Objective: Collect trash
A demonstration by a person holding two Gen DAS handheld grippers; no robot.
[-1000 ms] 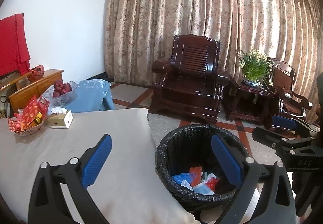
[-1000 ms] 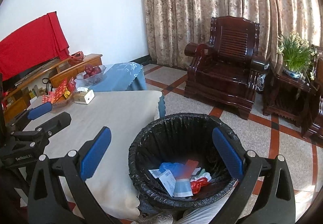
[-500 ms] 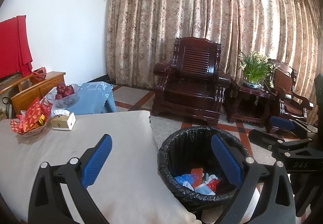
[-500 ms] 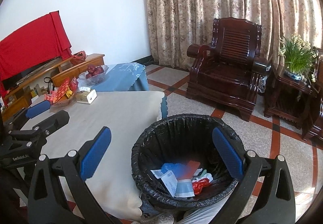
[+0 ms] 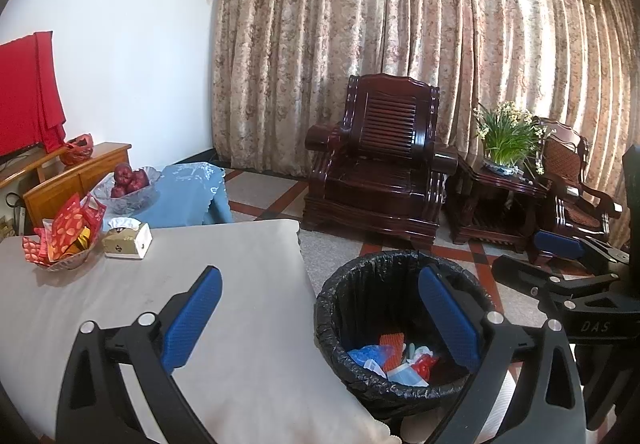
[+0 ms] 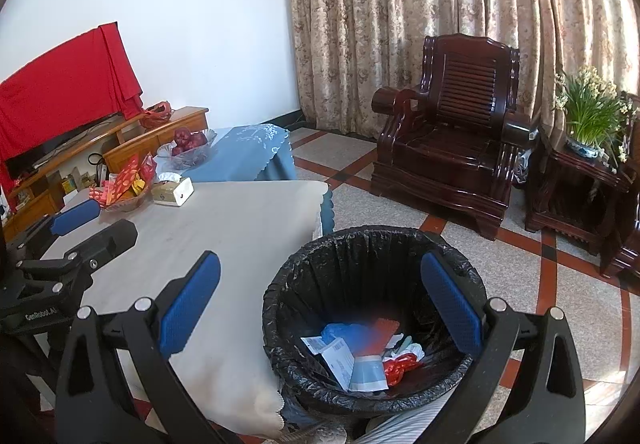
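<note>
A round bin with a black liner stands on the floor at the table's right edge. It holds mixed trash: blue plastic, white paper, red and orange scraps. My left gripper is open and empty, above the table edge and the bin. My right gripper is open and empty, above the bin's near rim. Each gripper also shows in the other's view, the right one and the left one.
The table has a beige cloth. At its far left stand a snack bowl and a tissue box. Behind are a fruit bowl, a dark wooden armchair and a plant on a side table.
Both views have shifted slightly, as if the grippers rose and drew back a little. Both grippers stay open and empty. The bin's contents look the same.
</note>
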